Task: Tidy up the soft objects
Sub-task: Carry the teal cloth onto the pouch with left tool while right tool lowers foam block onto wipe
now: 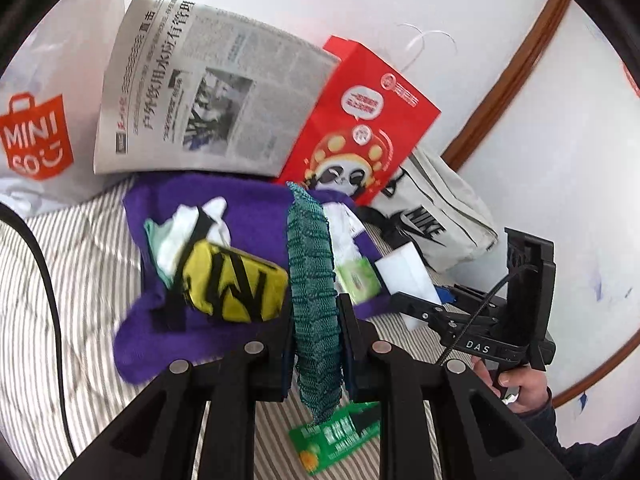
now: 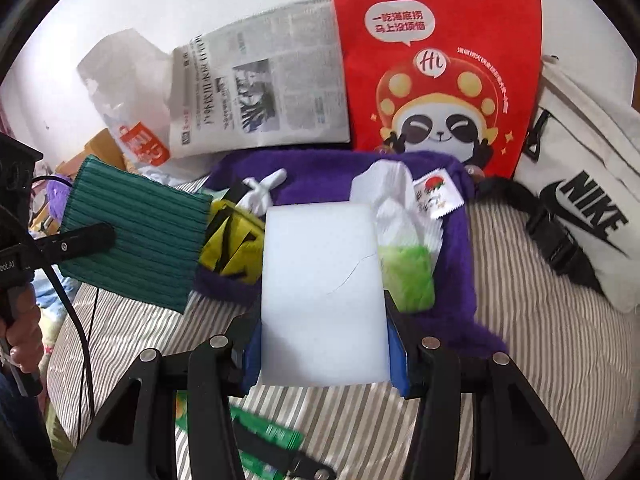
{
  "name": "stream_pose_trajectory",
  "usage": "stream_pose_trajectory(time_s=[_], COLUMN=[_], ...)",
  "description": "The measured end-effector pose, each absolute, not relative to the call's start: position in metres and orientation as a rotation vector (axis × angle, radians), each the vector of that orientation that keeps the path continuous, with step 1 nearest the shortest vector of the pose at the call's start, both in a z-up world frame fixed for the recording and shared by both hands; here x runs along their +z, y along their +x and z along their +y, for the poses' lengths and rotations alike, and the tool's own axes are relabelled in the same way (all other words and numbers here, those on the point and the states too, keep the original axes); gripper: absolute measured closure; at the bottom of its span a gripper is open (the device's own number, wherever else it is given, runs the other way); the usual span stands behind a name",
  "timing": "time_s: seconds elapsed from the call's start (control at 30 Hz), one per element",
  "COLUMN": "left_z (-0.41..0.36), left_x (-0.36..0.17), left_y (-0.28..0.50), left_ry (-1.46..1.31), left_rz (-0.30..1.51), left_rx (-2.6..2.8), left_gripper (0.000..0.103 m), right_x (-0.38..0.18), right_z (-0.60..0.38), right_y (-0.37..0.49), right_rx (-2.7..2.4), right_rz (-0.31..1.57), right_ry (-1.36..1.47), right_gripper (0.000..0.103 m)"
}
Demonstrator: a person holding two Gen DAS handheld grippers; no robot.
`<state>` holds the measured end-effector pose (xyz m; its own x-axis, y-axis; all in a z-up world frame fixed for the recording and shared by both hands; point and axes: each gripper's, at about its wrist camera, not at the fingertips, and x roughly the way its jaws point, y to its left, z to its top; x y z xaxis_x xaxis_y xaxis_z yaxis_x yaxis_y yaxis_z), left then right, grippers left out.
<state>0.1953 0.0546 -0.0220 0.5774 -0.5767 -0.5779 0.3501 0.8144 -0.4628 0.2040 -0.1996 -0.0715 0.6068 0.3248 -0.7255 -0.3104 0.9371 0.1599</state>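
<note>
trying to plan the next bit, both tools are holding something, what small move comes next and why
Probably carry both over the purple towel and lower them. The left tool is shut on the green cloth, the right tool on the white sponge, both clear of the striped bedding.

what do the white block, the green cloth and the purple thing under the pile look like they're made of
White block: looks like matte foam or sponge, with a smooth, uniform face and a thin hairline crack. Green cloth: ribbed knit or woven fabric, hanging limp in the left wrist view. Purple thing: fuzzy, plush-looking textile with a soft nap and blurred edges, probably fleece or a towel.
</note>
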Motion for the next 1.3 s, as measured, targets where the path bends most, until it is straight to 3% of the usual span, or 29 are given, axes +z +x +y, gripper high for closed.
stream_pose_trajectory(time_s=[0.7,1.3], left_z=[0.042,0.053], left_x=[-0.071,-0.109], left_y=[0.338,0.368], left_ry=[-0.44,-0.447], left_rz=[0.89,0.997], left_rx=[-0.551,-0.47], left_gripper=[0.085,0.079], right_x=[-0.094,-0.125], right_z=[-0.209,-0.199], right_y=[0.311,0.345], right_rx=[0.234,0.248], right_rz=[0.902,0.963], right_ry=[-0.048,-0.088], right_gripper=[0.053,0.053])
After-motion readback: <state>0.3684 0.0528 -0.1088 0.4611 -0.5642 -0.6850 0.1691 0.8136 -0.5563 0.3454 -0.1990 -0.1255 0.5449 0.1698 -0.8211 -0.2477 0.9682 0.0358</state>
